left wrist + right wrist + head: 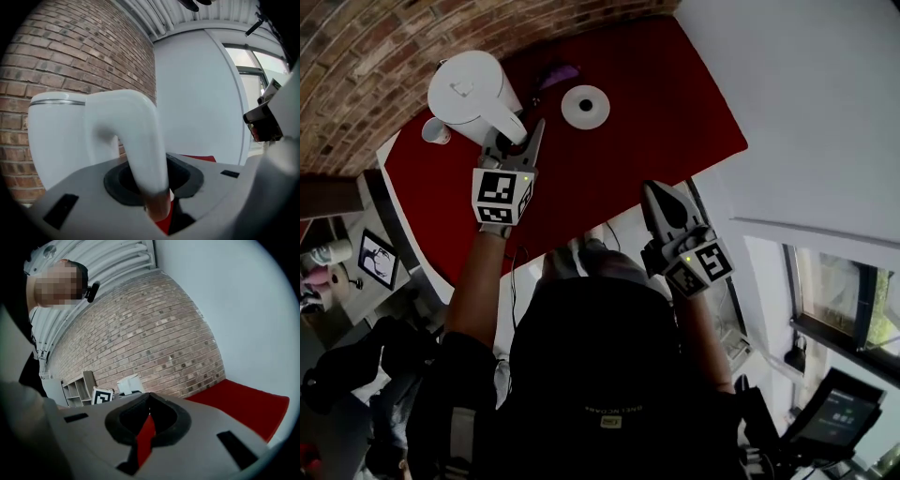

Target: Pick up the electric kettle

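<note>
- Electric kettle (467, 89): white, upright, at the far left corner of the red table (656, 112), close to the brick wall (356, 56). It is held by its handle (504, 120) and stands well apart from its round white base (585, 106).
- Left gripper (514, 142): the left gripper view shows the curved handle (140, 140) passing down between the dark pads, with both jaws clamped on it about half open. The kettle body (61, 136) rises just beyond, in front of the brick wall (93, 56).
- Right gripper (656, 192): held off the near table edge, well apart from the kettle. In its own view the jaws (147, 416) meet at the tips with nothing between them; only red table (248, 404) shows through the slit.
- Progress (judgement): the grasp is made and the kettle is off its base, so the pick-up looks largely done. Whether its underside clears the table cannot be told, as no view shows it. What remains is to hold it level.
- Surface: the red top also carries a small white cup (436, 131) just beside the kettle and a purple item (560, 72) by the wall.
- Room: a plain white wall (806, 94) meets the brick wall at the table's far corner. A window (853, 309) lies at the right, and open shelves (72, 390) stand against the brick.
</note>
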A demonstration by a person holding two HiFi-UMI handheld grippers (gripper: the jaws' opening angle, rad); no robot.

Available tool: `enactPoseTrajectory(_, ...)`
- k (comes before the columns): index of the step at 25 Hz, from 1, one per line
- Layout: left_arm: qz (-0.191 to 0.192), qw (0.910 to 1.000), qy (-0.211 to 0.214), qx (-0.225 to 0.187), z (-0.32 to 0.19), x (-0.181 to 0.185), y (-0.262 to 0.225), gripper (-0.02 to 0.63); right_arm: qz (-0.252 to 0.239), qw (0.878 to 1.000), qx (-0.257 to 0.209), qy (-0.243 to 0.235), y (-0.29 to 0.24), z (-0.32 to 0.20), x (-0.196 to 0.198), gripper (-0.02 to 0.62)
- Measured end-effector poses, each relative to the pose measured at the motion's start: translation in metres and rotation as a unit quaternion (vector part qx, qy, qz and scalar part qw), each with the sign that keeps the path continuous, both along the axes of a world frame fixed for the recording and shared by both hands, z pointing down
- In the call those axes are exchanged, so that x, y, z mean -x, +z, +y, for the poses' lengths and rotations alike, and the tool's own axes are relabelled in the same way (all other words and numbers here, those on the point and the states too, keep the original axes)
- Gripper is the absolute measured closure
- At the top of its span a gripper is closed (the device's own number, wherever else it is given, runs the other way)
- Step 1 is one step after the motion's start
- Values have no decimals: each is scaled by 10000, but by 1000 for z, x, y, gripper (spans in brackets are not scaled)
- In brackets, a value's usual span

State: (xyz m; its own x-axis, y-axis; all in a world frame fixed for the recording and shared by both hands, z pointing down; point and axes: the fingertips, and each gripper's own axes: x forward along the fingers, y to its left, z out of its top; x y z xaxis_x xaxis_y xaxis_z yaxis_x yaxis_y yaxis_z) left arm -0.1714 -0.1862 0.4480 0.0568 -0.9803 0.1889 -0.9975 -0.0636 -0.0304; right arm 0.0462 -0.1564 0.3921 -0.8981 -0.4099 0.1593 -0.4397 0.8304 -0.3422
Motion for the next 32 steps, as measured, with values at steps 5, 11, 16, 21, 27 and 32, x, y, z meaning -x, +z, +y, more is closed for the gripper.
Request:
enactPoseTrajectory(5,-33,9992,-401,-18,38,27,-8,499,-312,9991,232,-175,-14,6,26,594)
enactPoseTrajectory(11,-193,9967,-783,-16,84,55,-19,499,-231,9973,9,-692,-12,18,53,594)
enactPoseTrajectory(16,-217,9932,-1145,-27,123,78,-30,499,-480,9923,64,-1139,-25,31,89,594)
enactPoseTrajectory(21,-222,9874,-1565,1,163,96,-36,499,-367,9878,28,-1514,-16,37,115,594)
enactPoseTrajectory(27,-226,9788,-2030,109,213,108,-40,499,-297,9802,56,-1955,-10,50,142,594)
enactPoseTrajectory(32,-124,9707,-2394,164,250,114,-40,499,-263,9743,18,-2236,-8,60,161,594)
